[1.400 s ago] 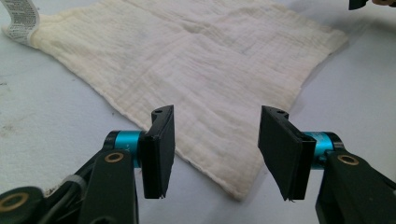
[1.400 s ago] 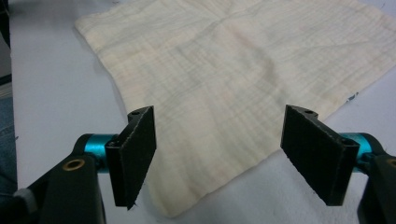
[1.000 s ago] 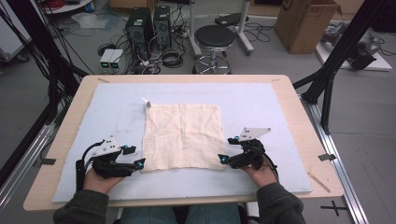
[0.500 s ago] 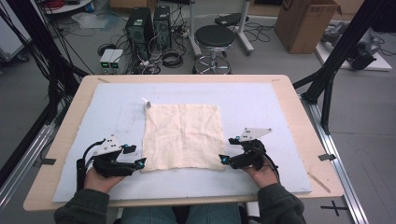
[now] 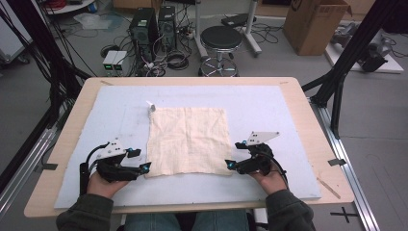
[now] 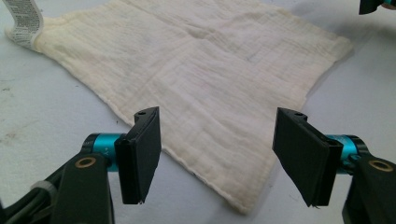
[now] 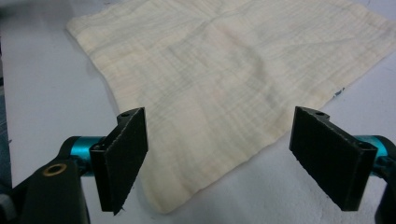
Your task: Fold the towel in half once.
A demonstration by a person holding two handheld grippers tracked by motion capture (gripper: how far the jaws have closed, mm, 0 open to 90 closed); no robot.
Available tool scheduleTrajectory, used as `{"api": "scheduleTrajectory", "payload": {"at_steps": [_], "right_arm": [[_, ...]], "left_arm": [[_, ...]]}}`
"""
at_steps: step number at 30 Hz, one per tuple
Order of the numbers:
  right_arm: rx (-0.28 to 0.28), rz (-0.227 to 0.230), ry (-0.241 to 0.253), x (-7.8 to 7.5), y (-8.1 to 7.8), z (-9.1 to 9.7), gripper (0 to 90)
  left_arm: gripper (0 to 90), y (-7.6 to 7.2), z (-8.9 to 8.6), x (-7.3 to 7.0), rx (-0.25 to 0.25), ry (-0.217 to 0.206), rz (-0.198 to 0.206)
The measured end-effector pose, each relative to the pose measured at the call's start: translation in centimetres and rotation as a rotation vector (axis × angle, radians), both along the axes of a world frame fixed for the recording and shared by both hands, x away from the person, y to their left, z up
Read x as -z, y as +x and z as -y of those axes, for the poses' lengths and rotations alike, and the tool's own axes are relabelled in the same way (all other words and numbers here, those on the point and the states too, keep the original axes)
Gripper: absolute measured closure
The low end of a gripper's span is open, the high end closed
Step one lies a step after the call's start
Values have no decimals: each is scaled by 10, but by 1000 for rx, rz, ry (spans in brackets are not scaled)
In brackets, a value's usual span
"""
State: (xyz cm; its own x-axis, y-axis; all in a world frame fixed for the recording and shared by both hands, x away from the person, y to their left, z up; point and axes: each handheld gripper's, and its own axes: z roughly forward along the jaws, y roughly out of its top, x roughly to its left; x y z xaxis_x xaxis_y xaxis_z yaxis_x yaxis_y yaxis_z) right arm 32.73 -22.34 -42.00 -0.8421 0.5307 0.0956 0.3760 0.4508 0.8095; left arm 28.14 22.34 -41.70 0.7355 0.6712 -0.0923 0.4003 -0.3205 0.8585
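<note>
We see a square cream cloth of thin, crinkled woven fabric lying flat in the middle of the pale blue mat that covers the light wooden table, a small white printed label standing at its far left corner. Beyond the table stand a round black stool, black computer towers amid tangled cables, and a brown cardboard box on grey floor. Our left gripper and right gripper flank the cloth's two near corners, flat black jaws wide apart, each framing a corner and gripping nothing.
</note>
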Motion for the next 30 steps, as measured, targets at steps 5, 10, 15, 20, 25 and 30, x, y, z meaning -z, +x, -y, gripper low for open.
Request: {"api": "scheduleTrajectory", "payload": {"at_steps": [5, 10, 15, 20, 25, 30], "right_arm": [[10, -8, -6, -1, 4, 1, 171], [25, -12, -13, -4, 9, 1, 135], [28, -14, -6, -9, 16, 0, 125], [40, 3, 5, -15, 24, -2, 121], [44, -8, 7, -21, 34, -3, 121], [59, -11, 5, -28, 48, 0, 121]], "left_arm": [[329, 4, 2, -1, 5, 6, -4], [307, 7, 2, -3, -5, -6, -14], [267, 13, 4, -8, -11, 6, -27], [222, 21, 5, -13, -12, -2, -48], [233, 29, 7, -18, 4, 8, -49], [255, 42, 9, -26, 6, -2, -56]]}}
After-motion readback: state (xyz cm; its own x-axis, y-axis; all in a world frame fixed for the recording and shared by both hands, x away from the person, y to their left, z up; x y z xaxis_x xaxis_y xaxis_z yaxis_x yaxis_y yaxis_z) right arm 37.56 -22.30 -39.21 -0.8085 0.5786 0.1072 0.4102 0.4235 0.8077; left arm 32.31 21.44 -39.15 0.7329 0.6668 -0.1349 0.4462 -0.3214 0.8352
